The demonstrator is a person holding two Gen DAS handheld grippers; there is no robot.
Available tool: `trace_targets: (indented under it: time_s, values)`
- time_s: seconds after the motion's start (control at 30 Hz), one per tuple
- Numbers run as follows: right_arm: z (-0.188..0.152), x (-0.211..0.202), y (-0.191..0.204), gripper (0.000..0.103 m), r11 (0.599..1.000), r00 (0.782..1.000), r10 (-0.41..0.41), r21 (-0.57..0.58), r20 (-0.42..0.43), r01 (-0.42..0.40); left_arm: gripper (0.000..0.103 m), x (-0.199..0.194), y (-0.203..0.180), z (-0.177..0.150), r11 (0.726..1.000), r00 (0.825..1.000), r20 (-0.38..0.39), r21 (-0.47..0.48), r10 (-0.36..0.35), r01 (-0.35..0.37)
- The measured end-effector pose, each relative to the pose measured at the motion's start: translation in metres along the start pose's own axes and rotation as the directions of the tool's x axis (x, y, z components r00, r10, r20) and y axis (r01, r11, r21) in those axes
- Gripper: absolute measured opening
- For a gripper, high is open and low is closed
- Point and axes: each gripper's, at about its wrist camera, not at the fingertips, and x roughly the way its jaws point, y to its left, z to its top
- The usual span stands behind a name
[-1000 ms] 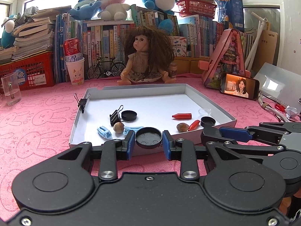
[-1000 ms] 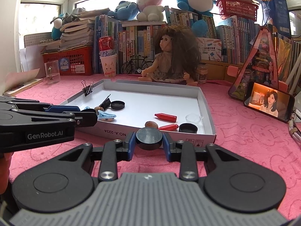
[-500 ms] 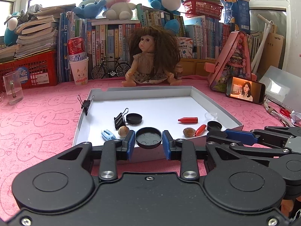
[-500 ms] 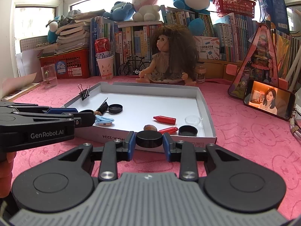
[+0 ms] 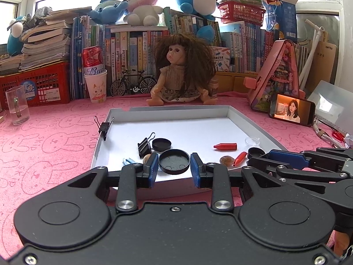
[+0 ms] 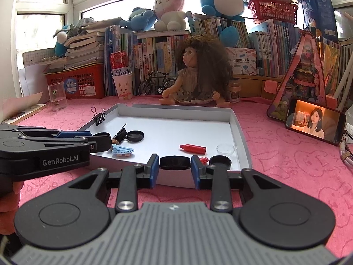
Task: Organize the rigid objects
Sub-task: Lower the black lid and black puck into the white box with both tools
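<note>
My left gripper (image 5: 174, 164) is shut on a black round lid (image 5: 174, 161), held over the near edge of the white tray (image 5: 172, 114). My right gripper (image 6: 175, 165) is shut on a second black round lid (image 6: 175, 163), held just before the tray's (image 6: 239, 130) near rim. Inside the tray lie a black cap (image 5: 161, 144), a binder clip (image 5: 144, 146), a red crayon (image 5: 225, 146), a clear dish (image 5: 252, 141), a brown nut (image 5: 226, 160) and a blue hair clip (image 6: 121, 149). The right gripper shows at the right of the left wrist view (image 5: 286, 161).
A binder clip (image 5: 103, 128) is clamped on the tray's left wall. A doll (image 5: 183, 75) sits behind the tray. A phone (image 5: 291, 111), a glass mug (image 5: 17, 108), a cup (image 5: 95, 88) and rows of books stand on the pink cloth.
Both grippers have risen and tilted down a little toward the tray, each still holding its lid. The right lid now shows edge-on.
</note>
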Motion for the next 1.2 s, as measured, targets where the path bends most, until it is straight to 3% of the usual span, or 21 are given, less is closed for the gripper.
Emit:
trace_targets:
  time_s: [1.2]
  values:
    - [0.010, 0.008, -0.007, 0.036, 0.999, 1.000, -0.007, 0.050, 0.018, 0.007, 0.029, 0.014, 0.005, 0.002, 1.000, 1.000, -0.012, -0.010, 0.007, -0.007]
